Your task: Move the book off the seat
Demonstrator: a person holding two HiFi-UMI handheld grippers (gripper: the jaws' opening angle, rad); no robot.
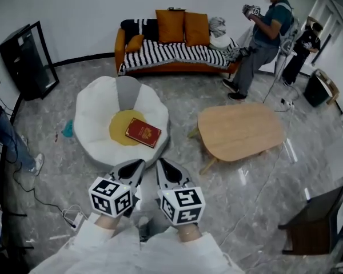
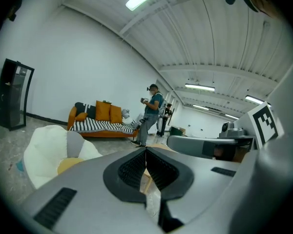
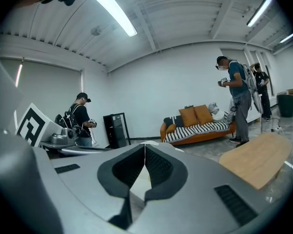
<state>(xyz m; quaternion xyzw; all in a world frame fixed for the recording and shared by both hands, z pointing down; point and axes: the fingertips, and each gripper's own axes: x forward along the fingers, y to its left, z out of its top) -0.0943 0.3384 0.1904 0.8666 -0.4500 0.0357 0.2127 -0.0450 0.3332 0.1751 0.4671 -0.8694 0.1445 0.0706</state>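
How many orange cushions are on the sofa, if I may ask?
3. The left large cushion and right large cushion lean against the sofa back; the smaller cushion lies near its left end. A bundle at the right may hide more.

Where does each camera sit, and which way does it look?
Head view: on the person's head, looking steeply down at the red hardback book on the white-and-yellow cushioned seat; white sleeves, the left gripper and the right gripper show.
Left gripper view: on the left gripper, looking along its shut grey jaws towards the orange sofa with a striped cover; the right gripper shows alongside.
Right gripper view: on the right gripper, along its shut jaws; the left gripper shows alongside.
Shared: both gripper views see the sofa.
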